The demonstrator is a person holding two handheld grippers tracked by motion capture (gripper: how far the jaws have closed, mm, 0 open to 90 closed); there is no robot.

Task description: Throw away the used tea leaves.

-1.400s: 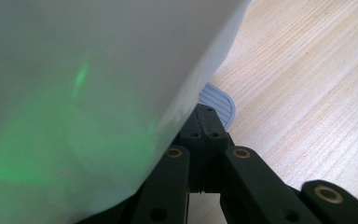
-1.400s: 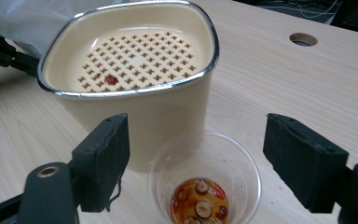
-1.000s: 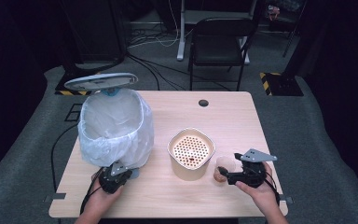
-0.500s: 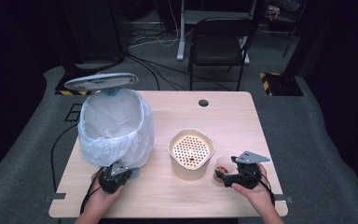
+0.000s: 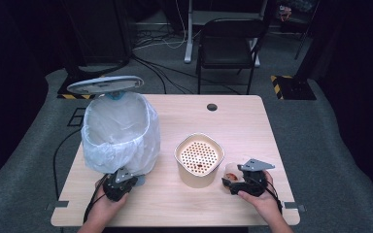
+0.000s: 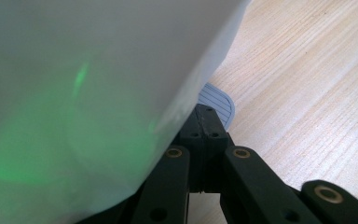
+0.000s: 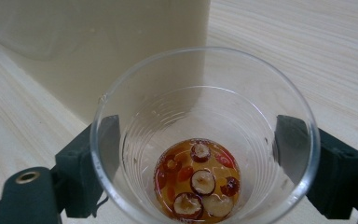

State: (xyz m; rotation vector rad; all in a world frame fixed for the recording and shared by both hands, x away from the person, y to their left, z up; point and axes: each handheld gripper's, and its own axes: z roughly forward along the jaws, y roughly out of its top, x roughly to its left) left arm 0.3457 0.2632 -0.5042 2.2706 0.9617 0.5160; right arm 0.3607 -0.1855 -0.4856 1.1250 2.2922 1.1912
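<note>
The right hand-held gripper (image 7: 200, 163) has its two black jaws on either side of a clear plastic cup (image 7: 204, 140), one pad against each wall, so the cup is held between them. The right gripper view looks down into that cup: at its bottom lies a shallow pool of amber liquid (image 7: 196, 182) with a few sliced red dates and small red bits in it (detail the high view is too far off to give). Just behind the cup rises the cream wall of a container (image 7: 121, 56).

From the high view, the right hand-held gripper (image 5: 233, 180) lies at the front right of the tabletop (image 5: 252, 126), with the cup (image 5: 230, 171) just beside a cream tub whose top is a perforated strainer insert (image 5: 199, 155); a small dark-red scrap lies on the holes.

The left hand-held gripper (image 6: 205, 122) has its jaws pressed together. In the left gripper view the tips rest at a small ribbed grey pedal (image 6: 218, 100) under the white liner of a bin (image 6: 84, 84). Whether the tips press the pedal cannot be told. The high view shows the left hand-held gripper (image 5: 126, 175) at the foot of the bin (image 5: 120, 133), whose grey lid (image 5: 105, 85) stands raised above it.
</note>
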